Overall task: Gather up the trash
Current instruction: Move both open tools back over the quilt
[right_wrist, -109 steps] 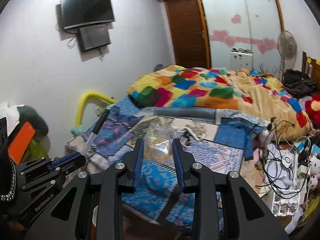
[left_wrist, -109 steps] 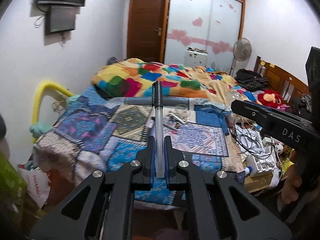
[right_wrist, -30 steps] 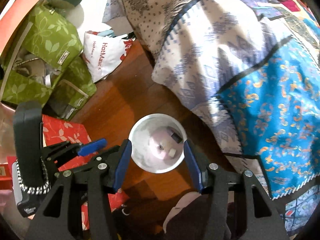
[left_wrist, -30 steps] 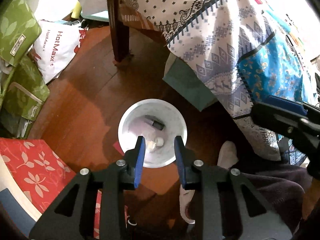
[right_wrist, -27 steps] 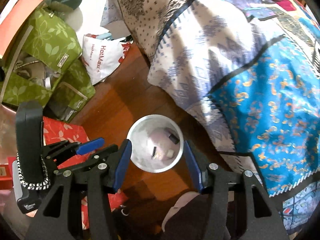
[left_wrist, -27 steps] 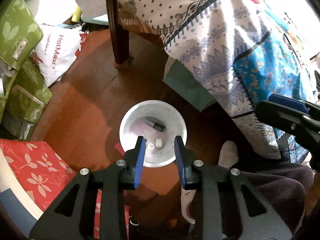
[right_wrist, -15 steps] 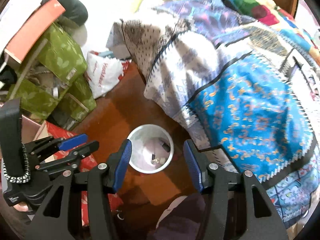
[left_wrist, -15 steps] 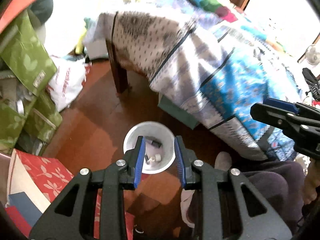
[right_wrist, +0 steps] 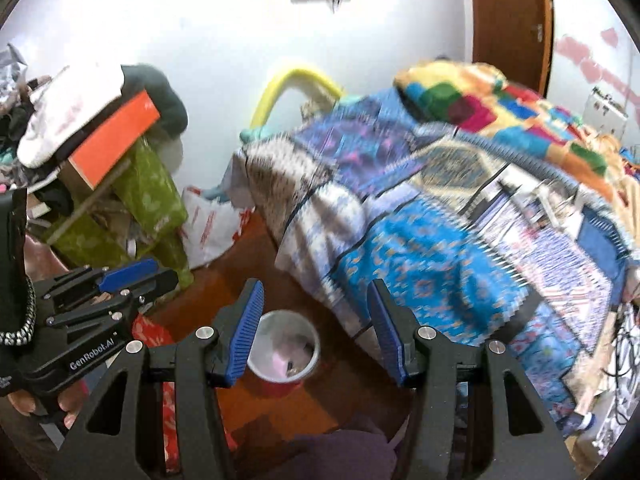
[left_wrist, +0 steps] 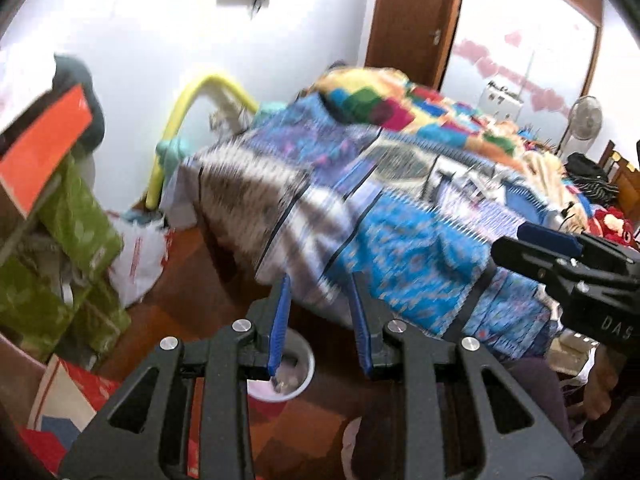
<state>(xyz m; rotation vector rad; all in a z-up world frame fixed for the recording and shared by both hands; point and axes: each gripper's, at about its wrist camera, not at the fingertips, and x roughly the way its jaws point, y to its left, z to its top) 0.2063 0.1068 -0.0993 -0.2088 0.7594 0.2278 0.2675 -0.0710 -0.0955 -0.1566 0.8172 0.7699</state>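
- Both cameras have swung up from looking straight down into the bin [right_wrist: 284, 350] to a slanted view across the room; the picture is smeared with motion, so the lift is likely in progress.
- Bed [left_wrist: 400, 208] now fills the view above and right of the bin, covered by a patchwork blanket [right_wrist: 440, 248] whose edge hangs close to the bin's far side.
- Green bags [right_wrist: 148, 196] and a white shopping bag [left_wrist: 138, 258] are stacked left of the bin, against the wall.
- Bin stands on the wooden floor [right_wrist: 224, 280], low in both views; a few small pieces lie inside, too blurred to name.
- Pen and crumpled clear wrapper, held 3.6 s ago, are gone from the fingers; judged dropped in the bin.
- Left gripper [left_wrist: 320, 320]: fingers apart, nothing between them, above the bin's right rim.
- Right gripper [right_wrist: 316, 332]: fingers spread wider, empty, bin showing in the gap.
- Small items [right_wrist: 532, 200] lie on the blanket well up and right of the bin; blurred, cannot tell which are trash.
- Judgement: one drop done; next step is probably back to the bed for more.
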